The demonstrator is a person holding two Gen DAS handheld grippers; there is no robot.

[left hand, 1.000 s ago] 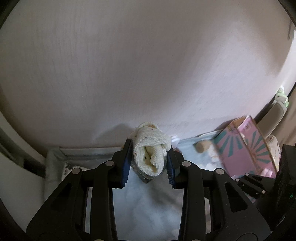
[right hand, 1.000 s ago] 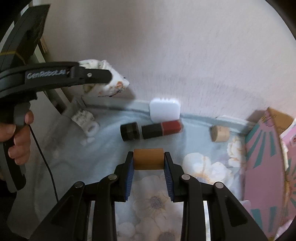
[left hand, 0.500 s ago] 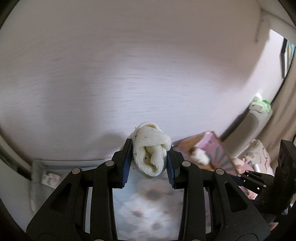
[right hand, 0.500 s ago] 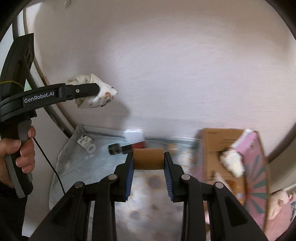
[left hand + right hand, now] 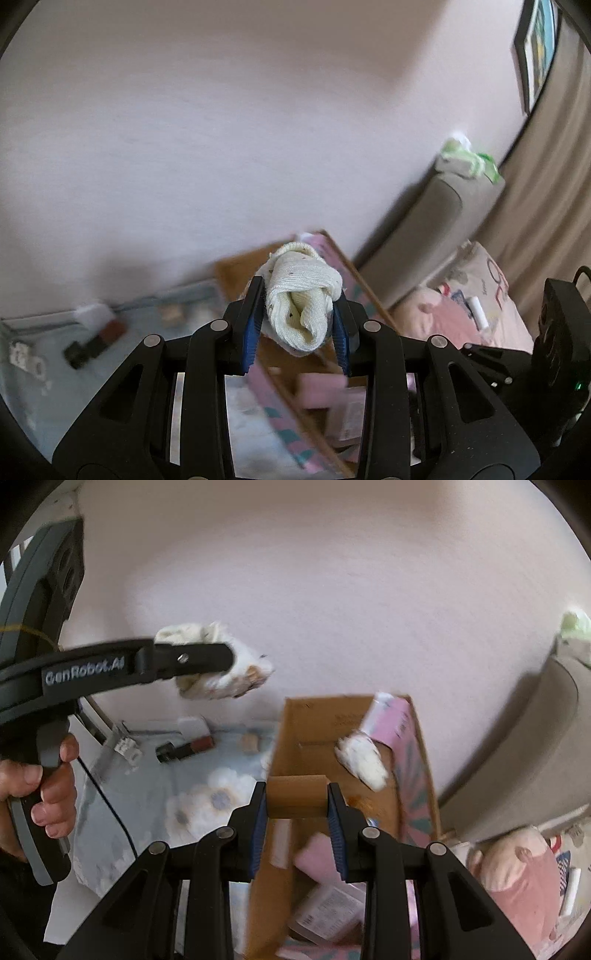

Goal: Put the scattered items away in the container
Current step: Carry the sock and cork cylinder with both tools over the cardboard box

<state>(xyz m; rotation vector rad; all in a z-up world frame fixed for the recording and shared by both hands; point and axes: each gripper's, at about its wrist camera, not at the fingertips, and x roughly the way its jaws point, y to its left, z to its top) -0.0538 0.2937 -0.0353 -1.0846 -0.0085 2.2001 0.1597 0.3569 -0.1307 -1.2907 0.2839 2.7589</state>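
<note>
On my left wrist feed the left gripper (image 5: 297, 326) is clamped on a rolled cream sock (image 5: 301, 302), the blue pads pressing both sides of the bundle. The sock hangs in the air over the cardboard box (image 5: 236, 267), whose brown inner wall shows at about 11 o'clock from the sock and whose pink patterned side runs down toward 6 o'clock. At 9 o'clock, on the floral sheet (image 5: 44, 402), lie a white pad (image 5: 92, 314) and a dark tube with a red section (image 5: 94, 341), both blurred.

On my right wrist feed the right gripper (image 5: 297, 823) pinches a short tan cylinder (image 5: 297, 796) end to end, so it lies crosswise between the pads. It sits above the near left rim of the open box (image 5: 314, 720). Inside the box I see a white fluffy item (image 5: 364, 762) at 2 o'clock from the cylinder, a pink block (image 5: 317, 856) at 5 o'clock and a printed packet (image 5: 327, 910) lower down. The other gripper reaches in from 10 o'clock with the sock, left of the box and above the sheet; a hand (image 5: 44, 786) grips its handle at 9 o'clock. A small beige piece (image 5: 248, 743) lies on the sheet just left of the box, well apart from both grippers.
</note>
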